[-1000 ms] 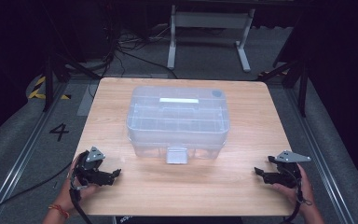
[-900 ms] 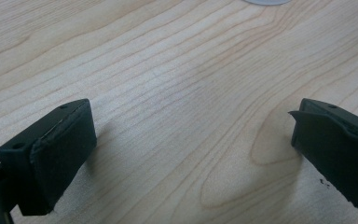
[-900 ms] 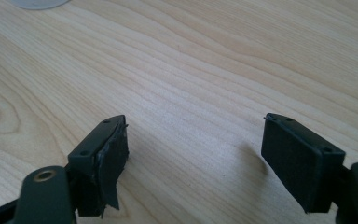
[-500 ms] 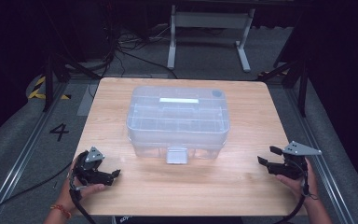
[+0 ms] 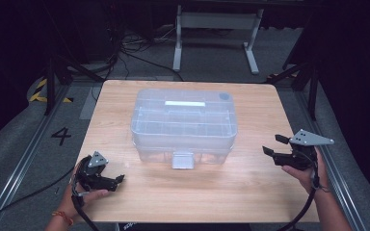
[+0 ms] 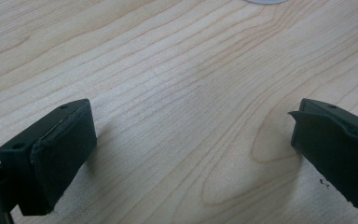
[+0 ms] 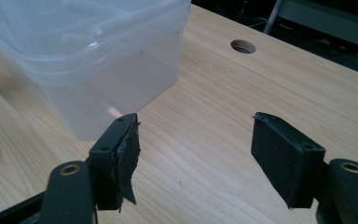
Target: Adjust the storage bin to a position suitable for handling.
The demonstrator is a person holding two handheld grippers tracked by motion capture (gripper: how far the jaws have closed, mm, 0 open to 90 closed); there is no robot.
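In the middle of the wooden table (image 5: pixel 250 187) stands a clear plastic storage box (image 5: pixel 183 126), lid on, with a white strip along the top of the lid and a pale latch (image 5: pixel 182 160) hanging at the centre of its near side. The box sits upright and square to the table edge, and nothing touches it. The left gripper (image 5: pixel 118 179) rests low at the table's near left corner, held in a hand (image 5: pixel 79 192) with a band at the wrist; it lies well apart from the box. In the left gripper view its jaws stand wide apart just above bare wood, with nothing between them. The right gripper (image 5: pixel 272 146) hovers over the near right part of the table, held in the other hand (image 5: pixel 304 168), its grey three-cornered plate tilted up and its tips pointing toward the box's right end, still apart from it. In the right gripper view the jaws are spread wide and empty, the box (image 7: pixel 81 56) ahead and to the left, and a round hole (image 7: pixel 243 46) in the tabletop beyond.
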